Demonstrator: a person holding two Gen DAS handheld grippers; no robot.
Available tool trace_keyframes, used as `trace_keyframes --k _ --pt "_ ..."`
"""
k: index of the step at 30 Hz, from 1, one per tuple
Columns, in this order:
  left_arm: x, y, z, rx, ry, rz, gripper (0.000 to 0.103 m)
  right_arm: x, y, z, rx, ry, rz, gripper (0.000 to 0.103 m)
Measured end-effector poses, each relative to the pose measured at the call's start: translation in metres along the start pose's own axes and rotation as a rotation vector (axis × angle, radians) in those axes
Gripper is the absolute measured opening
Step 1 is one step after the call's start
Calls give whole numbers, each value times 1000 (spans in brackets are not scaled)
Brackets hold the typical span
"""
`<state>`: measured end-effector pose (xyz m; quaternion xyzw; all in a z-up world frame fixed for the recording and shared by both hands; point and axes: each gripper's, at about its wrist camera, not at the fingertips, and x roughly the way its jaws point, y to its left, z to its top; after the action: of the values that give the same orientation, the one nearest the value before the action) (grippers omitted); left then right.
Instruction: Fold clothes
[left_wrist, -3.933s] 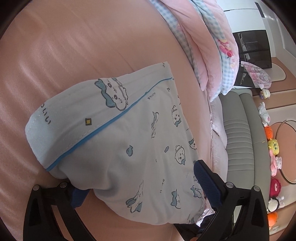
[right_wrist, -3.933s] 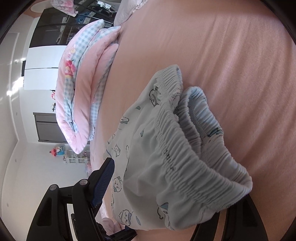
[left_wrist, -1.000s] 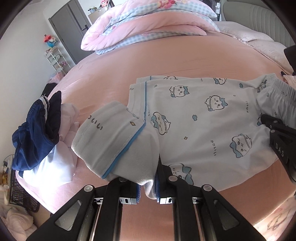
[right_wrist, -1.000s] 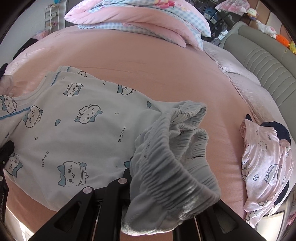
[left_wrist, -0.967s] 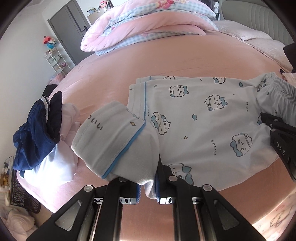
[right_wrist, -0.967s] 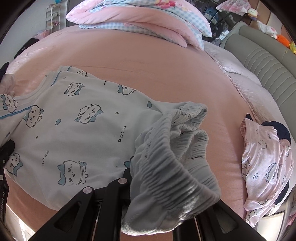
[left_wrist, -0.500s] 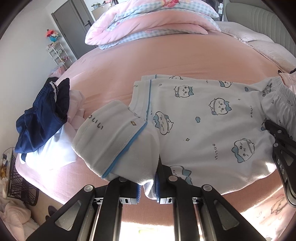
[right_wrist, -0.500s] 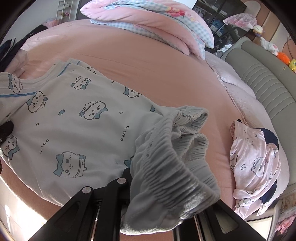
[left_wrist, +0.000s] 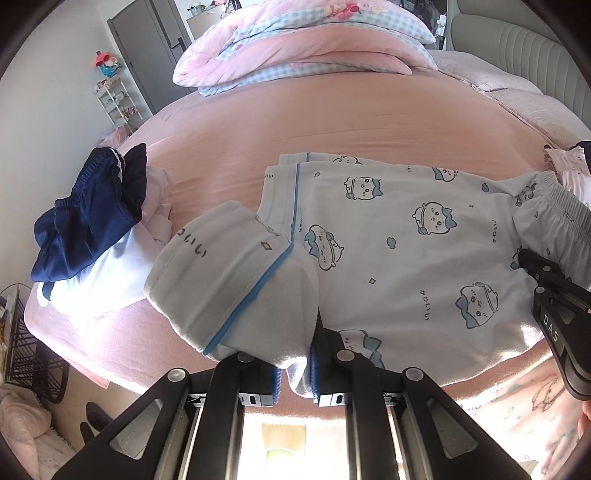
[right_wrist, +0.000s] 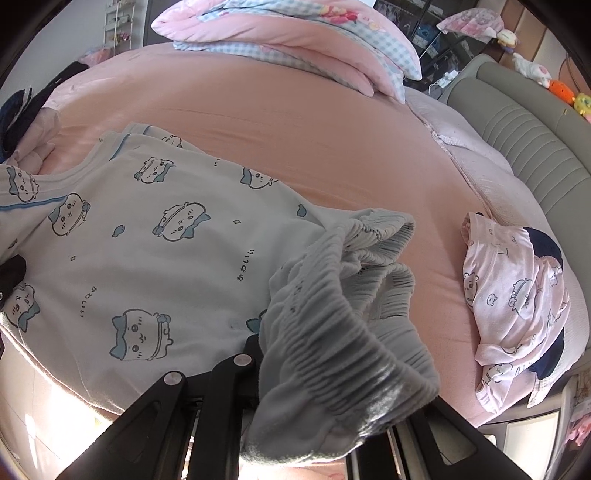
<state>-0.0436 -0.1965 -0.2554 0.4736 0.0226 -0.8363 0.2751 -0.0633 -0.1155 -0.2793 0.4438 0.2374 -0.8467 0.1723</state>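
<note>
My left claw (left_wrist: 295, 373) pinches the shorts (left_wrist: 399, 251) by the hem, my right claw (right_wrist: 295, 373) by the waistband; they lie spread along the bed (left_wrist: 369, 118) edge. Uneven pull could drag them off.

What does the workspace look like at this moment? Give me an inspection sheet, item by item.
Surface: pink bed sheet, smooth, bare beyond the garment.
Job's things: pale blue cartoon-print pyjama bottoms spread flat near the front edge, cuffs at one end, elastic waistband bunched at the other.
Clutter: navy shorts on white clothes; pink printed pyjamas; folded pink checked quilt.
Grippers: left tongs shut on a cuff; right tongs shut on the waistband.
Cables: nothing seen.
Surroundings: grey padded headboard, plush toys, grey door, wire basket.
</note>
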Motion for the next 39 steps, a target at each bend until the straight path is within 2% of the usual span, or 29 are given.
trace_keyframes --k 5,8,9,11,13,14,16,19,22,24,26,31,34,36,39 --pt "0 -4 -8 0 25 -16 11 1 0 -4 4 6 8 5" --pt "3 -5 -11 6 29 -26 12 6 0 -6 6 15 11 12" --pt "3 -4 -11 5 27 -31 12 8 -3 -4 13 18 3 16" --pt "1 -3 -12 -7 20 -51 12 8 -6 -4 24 11 -37 37" --pt "-1 2 -12 -37 20 -98 12 6 -11 -4 35 9 -64 49" --pt "0 6 -12 -50 29 -136 12 5 -13 -5 40 7 -77 53" --pt "4 11 -13 -64 68 -205 14 3 -19 -6 64 12 -73 55" --pt "6 22 -15 -103 113 -277 24 -3 -28 -9 114 23 -49 57" --pt "1 35 -17 -166 123 -320 41 -12 -32 -12 134 23 -66 60" --pt "-6 42 -17 -189 120 -339 63 -21 -34 -14 134 12 -87 61" --pt "-16 46 -17 -185 91 -311 70 -30 -34 -16 127 -2 -115 61" --pt "-44 44 -13 -68 -29 -101 71 -57 -37 -11 83 -67 -168 61" --pt "-52 42 -11 -20 -81 -17 71 -61 -44 1 78 -100 -174 61" --pt "-51 43 -11 -13 -88 9 71 -59 -47 6 88 -95 -153 61" --pt "-37 52 -10 -70 -29 -31 71 -53 -55 9 135 -60 -103 61"
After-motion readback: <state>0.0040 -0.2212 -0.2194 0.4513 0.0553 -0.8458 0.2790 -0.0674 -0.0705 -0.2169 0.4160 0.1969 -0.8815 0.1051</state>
